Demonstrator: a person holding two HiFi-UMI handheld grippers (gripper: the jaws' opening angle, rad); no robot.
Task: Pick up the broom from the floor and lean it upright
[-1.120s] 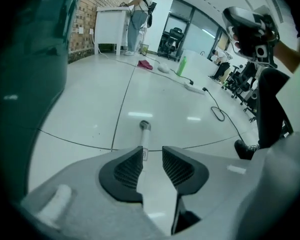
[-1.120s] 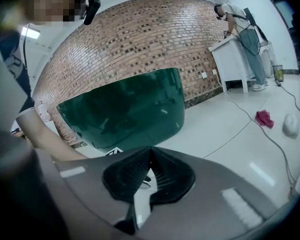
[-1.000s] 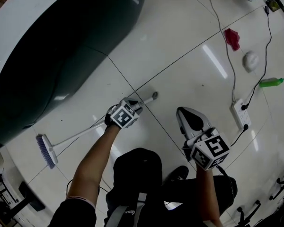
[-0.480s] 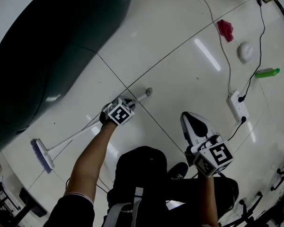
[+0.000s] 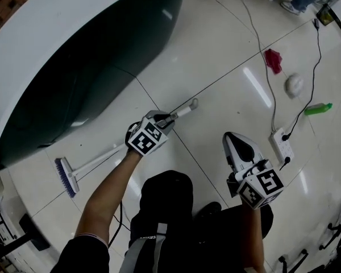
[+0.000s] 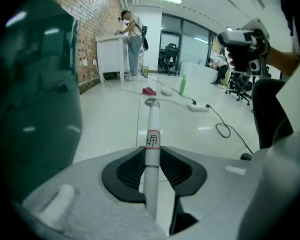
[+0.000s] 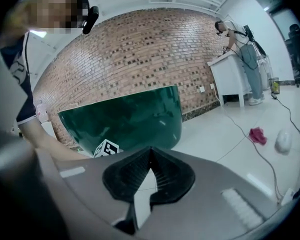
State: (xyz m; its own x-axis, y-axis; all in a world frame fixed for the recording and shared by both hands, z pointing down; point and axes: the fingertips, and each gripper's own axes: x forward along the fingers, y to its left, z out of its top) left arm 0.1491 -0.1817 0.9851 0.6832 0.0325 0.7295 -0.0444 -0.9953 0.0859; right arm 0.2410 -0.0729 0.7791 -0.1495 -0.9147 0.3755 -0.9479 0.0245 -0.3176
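Observation:
The broom has a long white handle (image 5: 99, 160) and a purple-bristled head (image 5: 65, 177) that rests on the white tile floor at lower left. My left gripper (image 5: 169, 118) is shut on the handle near its free end, whose tip (image 5: 193, 103) pokes out beyond the jaws. In the left gripper view the handle (image 6: 151, 129) runs straight out between the black pads (image 6: 127, 168), with a red-edged label on it and the tip raised off the floor. My right gripper (image 5: 236, 138) hangs to the right, shut with nothing in it (image 7: 151, 169).
A large dark green curved body (image 5: 74, 67) fills the upper left, close to the broom. On the floor to the right lie a power strip (image 5: 279, 141) with cables, a red cloth (image 5: 273, 60), a white lump (image 5: 294, 85) and a green bottle (image 5: 318, 108). A person (image 6: 132, 34) stands at a far desk.
The left gripper closed on the handle and raised that end off the floor; the brush head stays down. The right gripper rose slightly.

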